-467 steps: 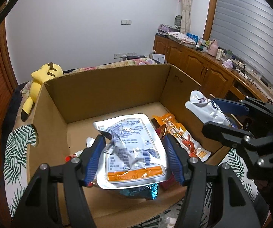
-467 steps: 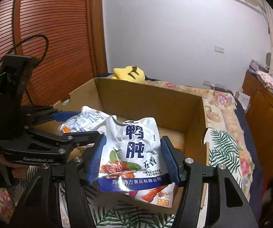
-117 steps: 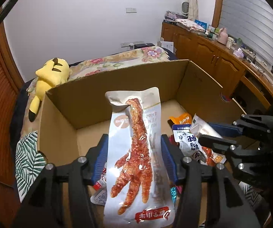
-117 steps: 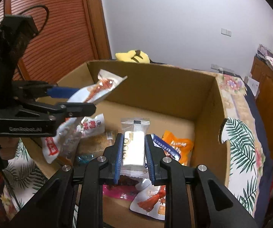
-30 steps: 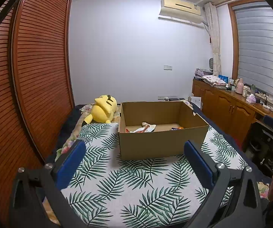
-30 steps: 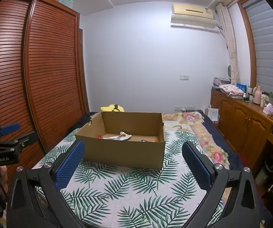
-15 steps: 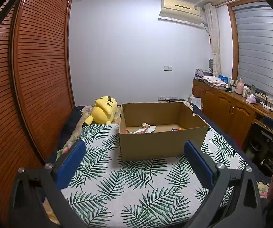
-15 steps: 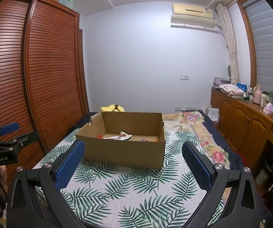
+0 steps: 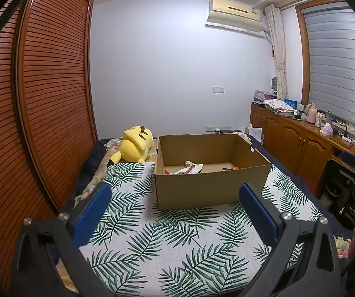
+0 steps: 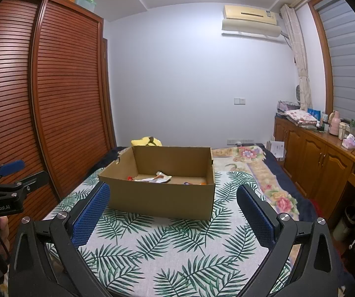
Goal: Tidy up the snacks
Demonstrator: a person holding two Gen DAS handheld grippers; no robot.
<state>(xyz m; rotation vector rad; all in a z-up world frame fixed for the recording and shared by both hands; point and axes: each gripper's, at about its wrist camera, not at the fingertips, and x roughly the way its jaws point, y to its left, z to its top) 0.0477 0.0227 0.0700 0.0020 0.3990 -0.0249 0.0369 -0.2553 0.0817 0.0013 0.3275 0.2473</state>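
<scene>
Snack packets [image 9: 189,168] lying inside open cardboard box [image 9: 209,190] on leaf-print cloth [image 9: 167,242], left gripper [image 9: 177,212] and right gripper [image 10: 175,212] both spread wide, empty, well short of the box, yellow plush toy [image 9: 134,147] behind the box.

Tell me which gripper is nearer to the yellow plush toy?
Left. The left gripper hangs open before the cardboard box, with the yellow plush toy beyond the box's left corner. The right gripper is further right, the box hiding most of the toy.

Both wrists face box [image 9: 212,188], apparently far.
</scene>
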